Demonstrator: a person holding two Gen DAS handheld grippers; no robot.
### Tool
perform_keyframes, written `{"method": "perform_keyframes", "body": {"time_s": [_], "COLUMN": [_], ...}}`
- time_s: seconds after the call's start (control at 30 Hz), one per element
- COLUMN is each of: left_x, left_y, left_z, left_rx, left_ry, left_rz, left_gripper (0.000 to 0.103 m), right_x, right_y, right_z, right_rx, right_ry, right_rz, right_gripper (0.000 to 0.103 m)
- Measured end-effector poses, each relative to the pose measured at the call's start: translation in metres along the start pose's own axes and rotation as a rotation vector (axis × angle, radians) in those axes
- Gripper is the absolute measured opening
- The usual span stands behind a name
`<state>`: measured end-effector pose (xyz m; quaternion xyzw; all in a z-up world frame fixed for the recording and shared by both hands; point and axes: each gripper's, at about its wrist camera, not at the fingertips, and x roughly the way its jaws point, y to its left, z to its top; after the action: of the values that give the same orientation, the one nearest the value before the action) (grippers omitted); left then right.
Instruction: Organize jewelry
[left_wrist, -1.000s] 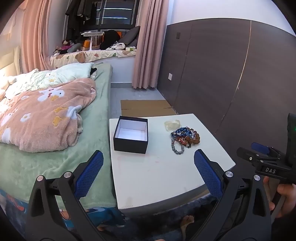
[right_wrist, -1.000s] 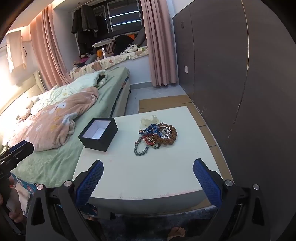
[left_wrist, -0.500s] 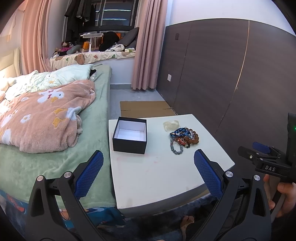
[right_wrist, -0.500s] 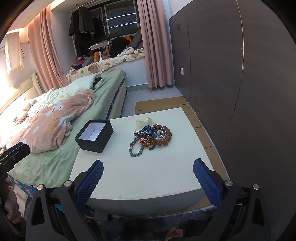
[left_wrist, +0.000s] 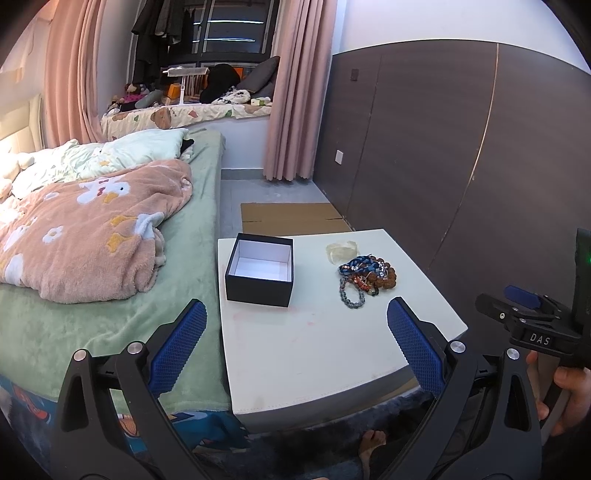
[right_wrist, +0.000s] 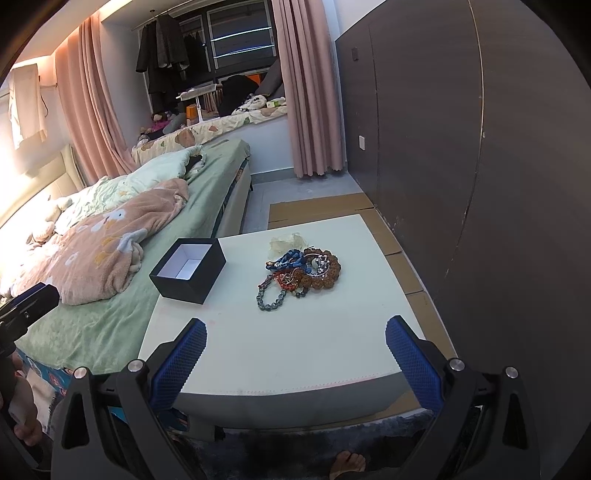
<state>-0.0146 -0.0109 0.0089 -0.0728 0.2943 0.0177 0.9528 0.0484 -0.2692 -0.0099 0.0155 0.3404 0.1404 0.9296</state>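
Note:
A tangled pile of bead bracelets (left_wrist: 364, 275) (right_wrist: 301, 271) lies on the white table (left_wrist: 325, 347) (right_wrist: 295, 339), toward its far right. A black open box (left_wrist: 260, 271) (right_wrist: 188, 270) with a white inside stands empty at the table's far left. My left gripper (left_wrist: 295, 321) is open above the table's near edge, well short of both. My right gripper (right_wrist: 295, 341) is open too, hanging over the near part of the table with nothing between its fingers. A clear crumpled bag (left_wrist: 341, 250) (right_wrist: 286, 242) lies just behind the pile.
A bed with a green sheet (left_wrist: 92, 317) and pink blanket (left_wrist: 85, 236) borders the table's left side. A dark panelled wall (left_wrist: 461, 158) runs along the right. Flat cardboard (left_wrist: 291, 218) lies on the floor beyond the table. A bare foot (right_wrist: 347, 463) shows below the table.
Both grippers have edged slightly, shifting the view a little; the table and box sit marginally closer in the right wrist view. Jewelry and box have not moved.

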Motion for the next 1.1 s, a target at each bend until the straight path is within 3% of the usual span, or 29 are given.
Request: {"method": "perform_keyframes", "body": {"time_s": [1.1], "left_x": [-0.009], "left_y": [-0.009], "left_z": [0.012], "left_rx": [0.008], "left_ry": [0.030], "left_rz": [-0.049], "left_gripper": [0.098], "right_x": [-0.017], "right_y": [0.010], "right_z": [0.011], "right_rx": [-0.034], "right_ry": [0.024], "right_rz": [-0.026], "right_gripper": [0.095]}}
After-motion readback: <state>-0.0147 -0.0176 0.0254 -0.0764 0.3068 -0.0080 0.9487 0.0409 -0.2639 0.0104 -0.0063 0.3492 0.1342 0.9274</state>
